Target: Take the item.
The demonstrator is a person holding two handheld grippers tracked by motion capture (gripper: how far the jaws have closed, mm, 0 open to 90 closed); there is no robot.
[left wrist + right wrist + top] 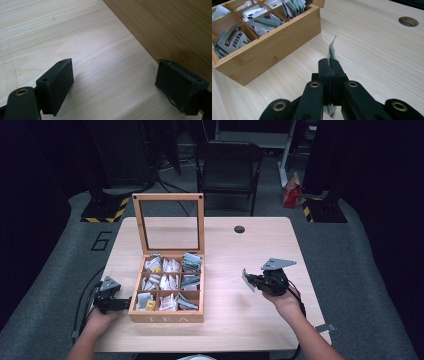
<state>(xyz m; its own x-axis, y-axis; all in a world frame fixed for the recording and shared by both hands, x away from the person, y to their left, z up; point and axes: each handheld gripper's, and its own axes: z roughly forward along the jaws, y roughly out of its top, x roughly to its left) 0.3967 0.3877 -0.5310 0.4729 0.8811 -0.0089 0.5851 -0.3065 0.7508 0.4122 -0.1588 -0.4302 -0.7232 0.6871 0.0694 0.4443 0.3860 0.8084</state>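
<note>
We see a pale wooden table [235,320] with a round cable hole [239,229] near its far edge, and beyond it a dark folding chair [227,167] on the grey floor. On the table's left half sits a wooden tea box [167,316] marked TEA on its front wall, its glass-paned lid [168,222] standing upright at the back. The box is split into nine compartments, and we can see paper tea packets [169,282] in each of them. Our left hand [100,320] holds the left gripper [122,304] low at the table, just beside the box's left wall near the front corner; in the left gripper view its two black jaws stand well apart with bare tabletop between them, and one pad [180,85] lies against or very near the box's wall, though we cannot tell whether it touches. Our right hand [285,300] holds the right gripper [250,281] above the table's right half, well apart from the box. In the right gripper view its jaws are pressed together on a single tea packet [332,51], a thin white sachet with green and red print, held on edge so that it sticks out past the fingertips.
</note>
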